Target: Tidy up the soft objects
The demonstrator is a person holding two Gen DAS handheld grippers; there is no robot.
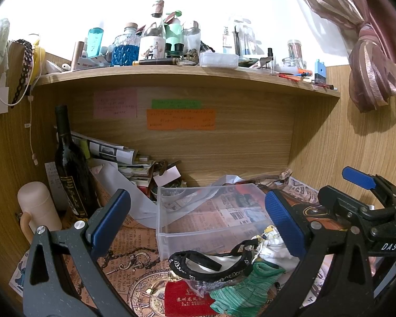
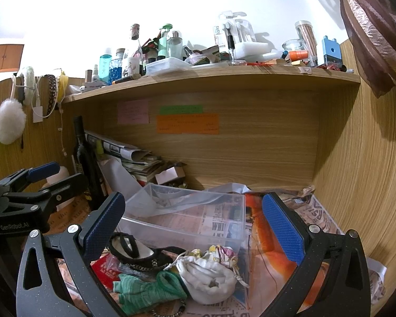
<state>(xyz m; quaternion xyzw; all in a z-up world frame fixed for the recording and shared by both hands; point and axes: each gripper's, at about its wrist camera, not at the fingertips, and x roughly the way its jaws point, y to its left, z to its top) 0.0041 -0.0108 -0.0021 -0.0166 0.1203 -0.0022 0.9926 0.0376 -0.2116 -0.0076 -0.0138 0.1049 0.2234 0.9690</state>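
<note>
**Two open grippers above a pile of soft items beside a clear bin**

The left gripper (image 1: 198,219) and right gripper (image 2: 195,224) both hover with jaws spread wide, gripping nothing. Below them, on the paper-covered desk (image 2: 274,240), lies the pile: a green knitted cloth (image 2: 147,290), a white drawstring pouch (image 2: 211,277), a black strap (image 1: 211,266) and a red pouch (image 1: 184,301), touching one another. The clear plastic bin (image 1: 208,211) stands just behind the pile, a thin plastic sheet (image 2: 171,200) draped over its rim. A dark wine bottle (image 1: 71,163) stands upright at left, under the cluttered shelf (image 1: 187,75).
</note>
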